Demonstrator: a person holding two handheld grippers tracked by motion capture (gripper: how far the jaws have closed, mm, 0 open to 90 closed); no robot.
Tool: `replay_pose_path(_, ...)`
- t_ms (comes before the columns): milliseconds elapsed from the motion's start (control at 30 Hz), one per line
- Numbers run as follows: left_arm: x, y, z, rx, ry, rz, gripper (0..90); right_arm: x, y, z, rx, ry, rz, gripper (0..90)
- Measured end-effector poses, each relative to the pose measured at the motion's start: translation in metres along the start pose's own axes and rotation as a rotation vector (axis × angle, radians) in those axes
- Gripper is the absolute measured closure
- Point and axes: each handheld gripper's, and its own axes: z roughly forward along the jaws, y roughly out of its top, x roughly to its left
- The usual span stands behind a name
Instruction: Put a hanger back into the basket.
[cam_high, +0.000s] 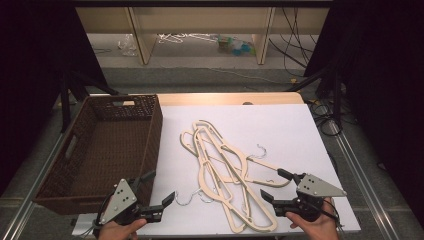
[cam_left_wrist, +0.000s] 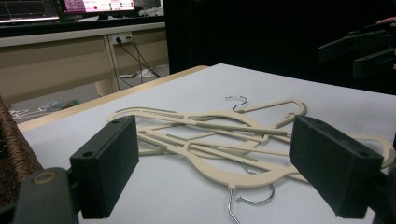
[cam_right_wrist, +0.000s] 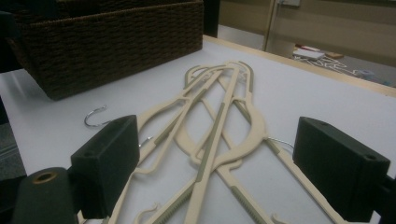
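Centrally piled hangers (cam_high: 225, 170), white table (cam_high: 280, 130) edges bare, basket (cam_high: 100, 150) left

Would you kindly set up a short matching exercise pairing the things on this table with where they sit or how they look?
Things:
1. wicker basket
2. pile of hangers
3. left gripper
4. right gripper

Descriptions:
A. cream-coloured, tangled in the middle of the white table top
B. dark brown, on the table's left side
C. jaws open, by the pile's right near edge
D. jaws open, just in front of the basket's near right corner

Pairs: 1-B, 2-A, 3-D, 4-C
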Motion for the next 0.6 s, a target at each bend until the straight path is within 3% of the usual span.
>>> replay_pose_path(600, -0.0007, 0.0000, 0.0000, 0.003, -0.013, 0.003, 15.8, 0.0055, -0.0015, 0.0059, 0.073, 0.038, -0.043, 19.9)
